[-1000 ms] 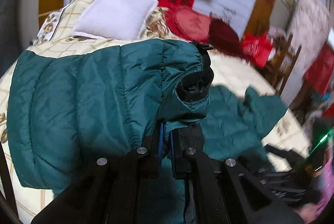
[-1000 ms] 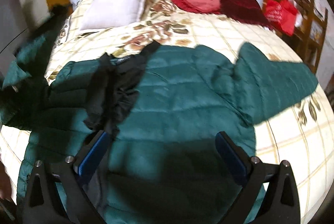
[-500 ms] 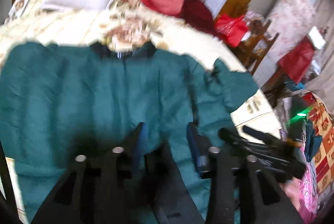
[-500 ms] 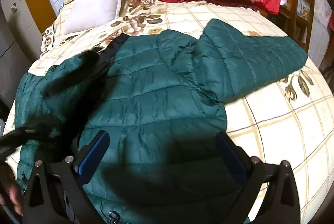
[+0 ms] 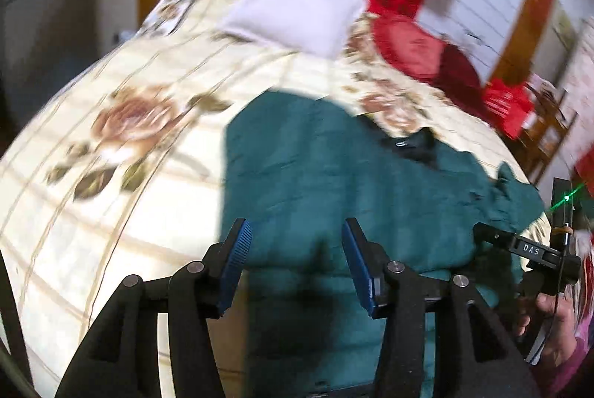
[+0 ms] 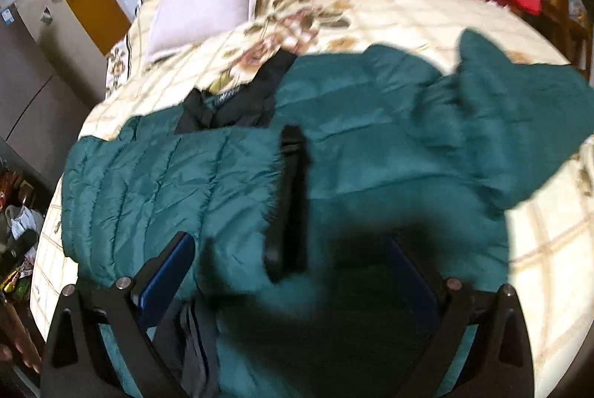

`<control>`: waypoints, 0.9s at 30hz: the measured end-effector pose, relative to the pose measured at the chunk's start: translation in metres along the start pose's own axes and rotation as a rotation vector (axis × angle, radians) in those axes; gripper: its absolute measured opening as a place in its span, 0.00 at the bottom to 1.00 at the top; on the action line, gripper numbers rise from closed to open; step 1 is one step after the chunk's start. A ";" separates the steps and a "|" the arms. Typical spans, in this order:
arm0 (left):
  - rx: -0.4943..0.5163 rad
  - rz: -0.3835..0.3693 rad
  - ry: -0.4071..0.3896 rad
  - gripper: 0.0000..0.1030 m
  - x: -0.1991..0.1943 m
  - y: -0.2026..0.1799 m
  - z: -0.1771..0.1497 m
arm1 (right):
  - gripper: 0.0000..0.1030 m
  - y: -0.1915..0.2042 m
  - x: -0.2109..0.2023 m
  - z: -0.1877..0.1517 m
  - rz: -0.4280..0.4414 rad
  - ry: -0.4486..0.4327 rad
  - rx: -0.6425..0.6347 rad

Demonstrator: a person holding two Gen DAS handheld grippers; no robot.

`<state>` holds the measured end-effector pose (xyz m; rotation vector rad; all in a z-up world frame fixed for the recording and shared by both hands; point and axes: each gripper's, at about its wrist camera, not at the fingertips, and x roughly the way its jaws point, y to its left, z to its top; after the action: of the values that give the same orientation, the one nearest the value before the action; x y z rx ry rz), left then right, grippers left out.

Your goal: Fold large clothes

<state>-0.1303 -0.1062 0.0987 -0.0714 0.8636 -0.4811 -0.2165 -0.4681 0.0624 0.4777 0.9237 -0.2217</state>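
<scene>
A green padded jacket (image 6: 371,153) lies spread on a flowered bed (image 5: 111,175) with one sleeve folded across it, both the left gripper (image 5: 293,264) and right gripper (image 6: 293,271) hovering above it, fingers apart, a white pillow (image 6: 208,0) beyond.

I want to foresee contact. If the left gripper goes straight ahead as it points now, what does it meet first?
Most likely the green jacket on the bed. The open left gripper frames jacket fabric directly ahead. The picture is blurred, so depth is uncertain.
</scene>
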 end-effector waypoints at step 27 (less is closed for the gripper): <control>0.006 0.011 0.012 0.62 0.038 -0.028 0.012 | 0.51 -0.057 -0.007 0.031 -0.163 -0.115 0.030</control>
<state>-0.1110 -0.1490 0.0867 -0.0580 0.8743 -0.4740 -0.2200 -0.5337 0.0664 0.4135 0.8478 -0.4074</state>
